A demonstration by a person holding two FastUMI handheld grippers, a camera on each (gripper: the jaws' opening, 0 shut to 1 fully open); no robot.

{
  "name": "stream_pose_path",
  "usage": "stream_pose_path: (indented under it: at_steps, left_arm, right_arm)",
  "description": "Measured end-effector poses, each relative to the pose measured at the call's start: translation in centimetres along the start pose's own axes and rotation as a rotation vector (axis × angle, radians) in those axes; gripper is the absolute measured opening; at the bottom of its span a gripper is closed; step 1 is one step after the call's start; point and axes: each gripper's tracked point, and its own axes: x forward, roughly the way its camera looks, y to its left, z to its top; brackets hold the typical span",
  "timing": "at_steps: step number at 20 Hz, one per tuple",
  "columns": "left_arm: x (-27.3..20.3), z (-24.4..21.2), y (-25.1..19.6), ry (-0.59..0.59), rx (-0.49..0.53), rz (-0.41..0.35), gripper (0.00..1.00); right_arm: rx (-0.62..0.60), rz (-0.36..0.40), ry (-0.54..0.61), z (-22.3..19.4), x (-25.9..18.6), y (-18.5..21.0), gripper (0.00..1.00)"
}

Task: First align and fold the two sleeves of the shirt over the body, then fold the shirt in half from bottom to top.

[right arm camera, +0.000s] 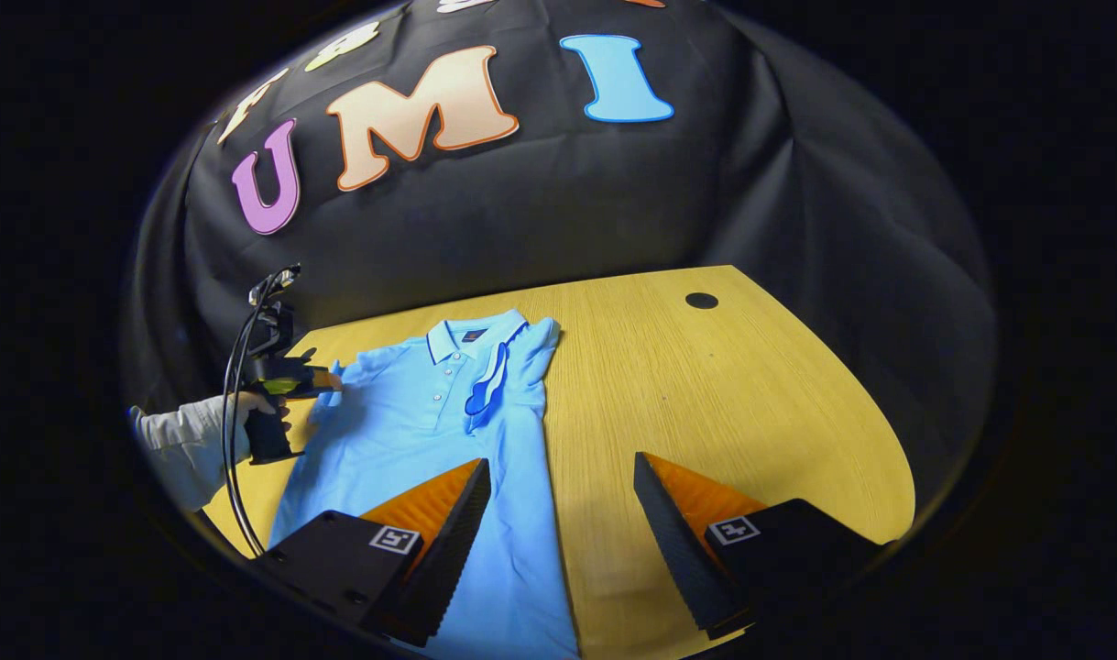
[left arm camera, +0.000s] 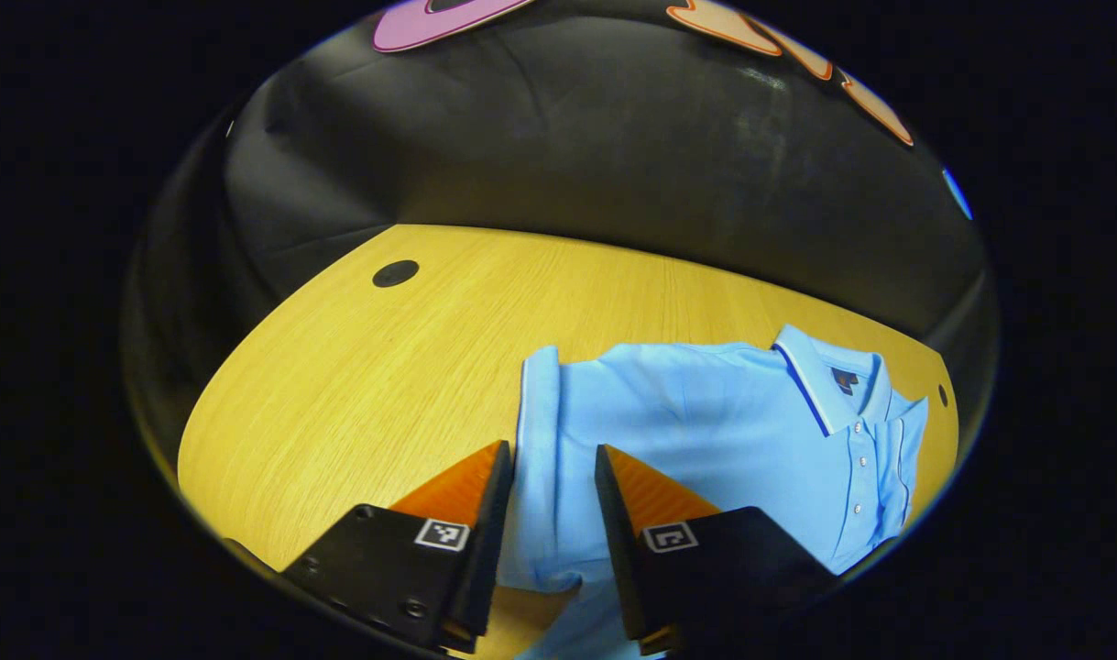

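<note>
A light blue polo shirt lies flat on the wooden table, collar to the right in the left gripper view. My left gripper straddles one short sleeve, with cloth in the gap and the fingers apart. In the right gripper view that same gripper sits at the shirt's left sleeve, held by a hand. The other sleeve lies folded in over the body. My right gripper hangs open above the shirt's right edge, one finger over the cloth and one over bare wood.
The table stretches bare to the right of the shirt, with a round dark hole near its far edge. Another hole shows at the far left in the left gripper view. A cable trails from the left gripper. Black cloth walls the booth.
</note>
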Motion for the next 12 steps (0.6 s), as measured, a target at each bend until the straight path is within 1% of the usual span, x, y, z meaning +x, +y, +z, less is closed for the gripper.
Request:
stream_pose_path:
  at_steps: [1, 2, 3, 4, 5, 6, 7, 9, 10, 11, 12]
  left_arm:
    - [0.0, 0.1, -0.6, 0.000, -0.002, -0.024, 0.46]
    - [-0.1, 0.2, -1.2, -0.005, -0.004, -0.045, 0.29]
    - [0.2, 0.4, -1.2, -0.005, 0.015, -0.034, 0.14]
    - [0.0, 0.3, -1.4, 0.008, 0.054, -0.023, 0.00]
    - [-0.3, 0.2, -1.5, 0.022, 0.078, -0.013, 0.00]
    - [-0.6, 0.3, -2.5, 0.027, 0.077, -0.029, 0.00]
    - [-1.1, 0.5, -3.6, 0.020, 0.055, -0.049, 0.00]
    - [-2.2, 0.9, -5.3, 0.012, 0.042, -0.074, 0.00]
    - [-2.8, 1.2, -6.4, 0.004, 0.036, -0.094, 0.00]
    - [-3.3, 1.6, -7.4, -0.007, 0.035, -0.114, 0.00]
    - [-3.7, 1.7, -8.3, -0.010, 0.042, -0.131, 0.00]
  right_arm:
    - [-0.002, -0.001, 0.001, -0.1, 0.0, -0.1, 0.98]
    - [-0.002, -0.001, 0.004, -0.3, 0.0, -0.2, 0.94]
    - [0.001, -0.001, 0.007, -0.4, 0.0, -0.3, 0.94]
    - [-0.002, -0.003, 0.011, -0.5, -0.1, -0.5, 0.98]
    - [-0.006, -0.006, 0.015, -0.7, -0.2, -0.7, 0.98]
    - [-0.007, -0.006, 0.012, -0.5, -0.5, -0.8, 0.93]
    - [-0.007, -0.006, 0.004, -0.2, -0.6, -0.9, 0.98]
    - [-0.007, -0.008, -0.013, 0.3, -1.2, -1.3, 0.98]
    - [-0.007, -0.008, -0.018, 0.5, -1.5, -1.5, 0.93]
    - [-0.008, -0.011, -0.022, 0.6, -1.8, -1.9, 0.98]
    - [-0.007, -0.013, -0.026, 0.6, -2.0, -2.2, 0.98]
